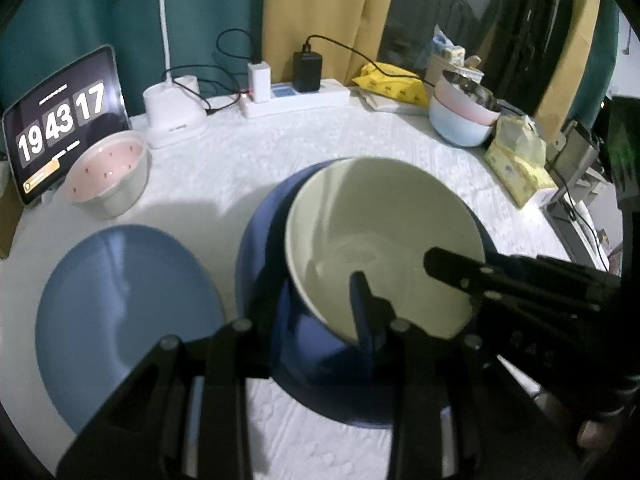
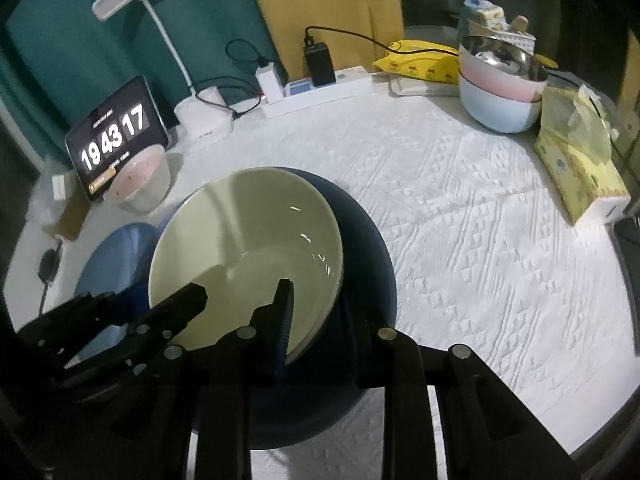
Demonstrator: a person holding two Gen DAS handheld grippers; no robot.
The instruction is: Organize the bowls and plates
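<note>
A pale cream bowl [image 1: 380, 220] [image 2: 248, 232] sits tilted over a dark blue plate [image 1: 320, 380] [image 2: 368, 248] in the middle of the table. My left gripper [image 1: 316, 296] is shut on the bowl's near rim, one finger inside and one outside. My right gripper [image 2: 316, 300] is shut on the rim at the opposite side in the same way. Whether the bowl touches the dark plate I cannot tell. A light blue plate [image 1: 120, 312] [image 2: 116, 248] lies flat to the left. Beyond it stands a pink-lined bowl [image 1: 106, 172] [image 2: 136, 184].
At the back right are two stacked bowls [image 1: 460, 116] [image 2: 500, 88], pink over pale blue. A yellow tissue pack [image 1: 516, 164] [image 2: 576, 164] lies beside them. A clock tablet [image 1: 60, 120], a lamp base [image 1: 172, 116] and a power strip [image 1: 296, 100] line the back edge.
</note>
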